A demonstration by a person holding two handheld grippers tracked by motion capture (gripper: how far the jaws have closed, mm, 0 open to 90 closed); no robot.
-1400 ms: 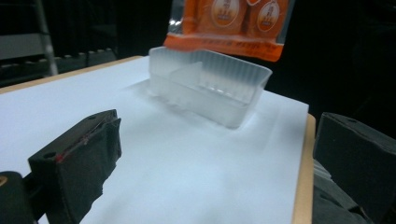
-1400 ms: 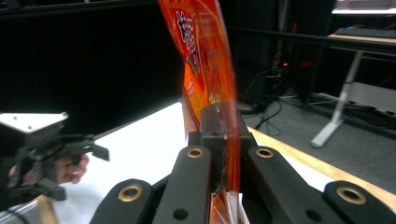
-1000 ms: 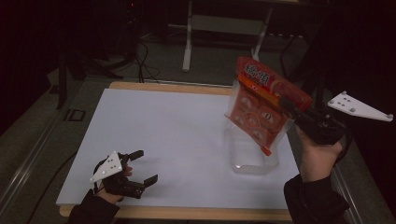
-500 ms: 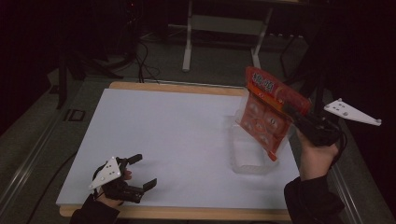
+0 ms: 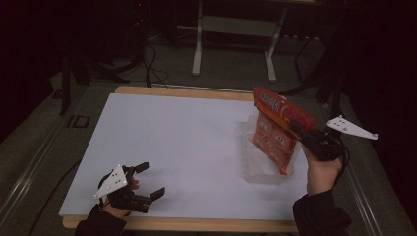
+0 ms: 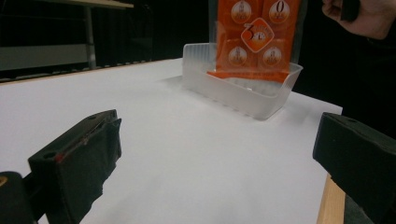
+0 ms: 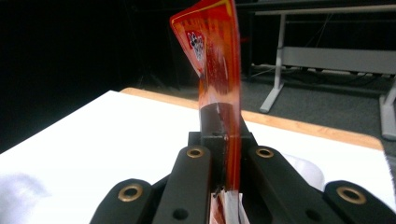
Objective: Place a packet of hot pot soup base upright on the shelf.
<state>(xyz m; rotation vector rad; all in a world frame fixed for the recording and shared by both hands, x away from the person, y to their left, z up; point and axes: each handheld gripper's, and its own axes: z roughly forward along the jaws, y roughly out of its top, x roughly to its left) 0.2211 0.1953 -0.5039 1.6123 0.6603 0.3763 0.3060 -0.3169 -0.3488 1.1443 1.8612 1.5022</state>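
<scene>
An orange snack packet [image 5: 276, 129] hangs tilted over a clear plastic tray [image 5: 255, 172] on the right of the white table. My right gripper [image 5: 297, 130] is shut on the packet's upper edge; in the right gripper view the packet [image 7: 215, 60] stands edge-on between the closed jaws. In the left gripper view the packet [image 6: 256, 37] has its lower edge down inside the tray [image 6: 238, 88]. My left gripper [image 5: 151, 180] rests near the table's front left corner, open with nothing between its fingers [image 6: 79, 163].
The white table top [image 5: 182, 142] has a wooden edge. Behind it stand a metal desk frame [image 5: 233, 39] and cables on the dark floor. A person's hand [image 6: 355, 18] shows at the top right of the left gripper view.
My right gripper has carried the packet down and toward the near side, so its lower edge now dips into the tray. The left gripper has shifted slightly toward the table's front edge.
</scene>
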